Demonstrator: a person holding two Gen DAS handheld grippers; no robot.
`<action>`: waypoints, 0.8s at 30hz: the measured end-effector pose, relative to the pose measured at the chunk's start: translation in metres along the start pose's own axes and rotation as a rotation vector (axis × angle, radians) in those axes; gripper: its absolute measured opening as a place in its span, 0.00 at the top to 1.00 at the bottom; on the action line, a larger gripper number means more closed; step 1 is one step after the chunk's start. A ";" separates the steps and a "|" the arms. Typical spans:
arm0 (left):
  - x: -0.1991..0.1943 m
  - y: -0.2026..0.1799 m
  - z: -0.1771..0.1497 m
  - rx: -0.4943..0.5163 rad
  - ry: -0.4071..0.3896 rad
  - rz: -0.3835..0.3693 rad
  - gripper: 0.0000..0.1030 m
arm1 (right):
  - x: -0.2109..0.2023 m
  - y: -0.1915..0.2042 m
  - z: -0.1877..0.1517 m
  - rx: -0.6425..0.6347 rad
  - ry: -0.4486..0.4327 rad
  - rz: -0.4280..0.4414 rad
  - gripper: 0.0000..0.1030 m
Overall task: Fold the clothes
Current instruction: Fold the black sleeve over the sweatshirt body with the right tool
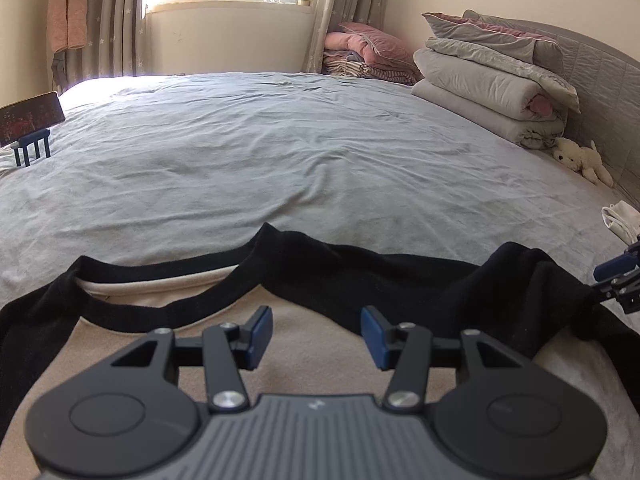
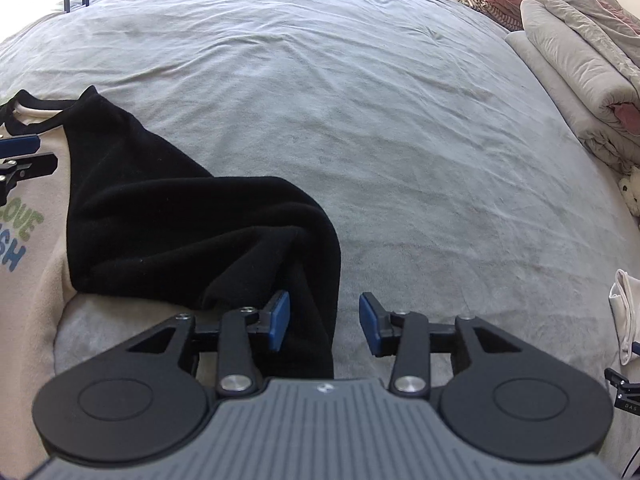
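Note:
A beige sweatshirt (image 1: 320, 376) with a black collar (image 1: 168, 268) and black sleeves lies flat on the bed's near edge. My left gripper (image 1: 316, 336) hovers open over its chest just below the collar, with nothing between the pads. The right black sleeve (image 2: 180, 224) is bunched across the sheet and runs down between the fingers of my right gripper (image 2: 324, 322). That gripper is open; the sleeve rests against the left pad (image 2: 278, 320) and stands clear of the right one. Green and blue print (image 2: 20, 236) shows on the shirt's front.
The grey bedsheet (image 1: 280, 140) stretches wide beyond the shirt. Folded quilts (image 1: 492, 80) and pink bedding (image 1: 368, 52) are stacked at the far right by the headboard, with a white plush toy (image 1: 580, 158). A phone on a stand (image 1: 30, 120) sits far left. A white garment (image 2: 626, 312) lies at right.

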State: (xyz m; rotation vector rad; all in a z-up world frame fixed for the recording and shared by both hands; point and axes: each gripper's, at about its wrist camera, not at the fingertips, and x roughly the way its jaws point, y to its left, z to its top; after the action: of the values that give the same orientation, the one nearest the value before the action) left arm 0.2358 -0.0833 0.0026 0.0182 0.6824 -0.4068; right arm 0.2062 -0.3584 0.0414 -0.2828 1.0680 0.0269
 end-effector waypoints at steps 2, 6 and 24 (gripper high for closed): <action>0.003 0.000 -0.005 -0.014 0.010 0.000 0.51 | -0.003 0.004 -0.009 -0.037 0.046 0.017 0.55; 0.004 0.003 -0.013 -0.044 0.009 -0.004 0.51 | 0.002 0.017 -0.025 -0.127 0.144 0.022 0.55; -0.004 -0.003 -0.010 -0.055 -0.016 -0.027 0.51 | -0.009 0.039 -0.001 -0.267 -0.224 -0.408 0.89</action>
State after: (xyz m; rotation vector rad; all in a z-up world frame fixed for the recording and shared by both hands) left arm 0.2252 -0.0831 -0.0024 -0.0469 0.6781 -0.4137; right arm 0.1948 -0.3203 0.0406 -0.7183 0.7685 -0.1627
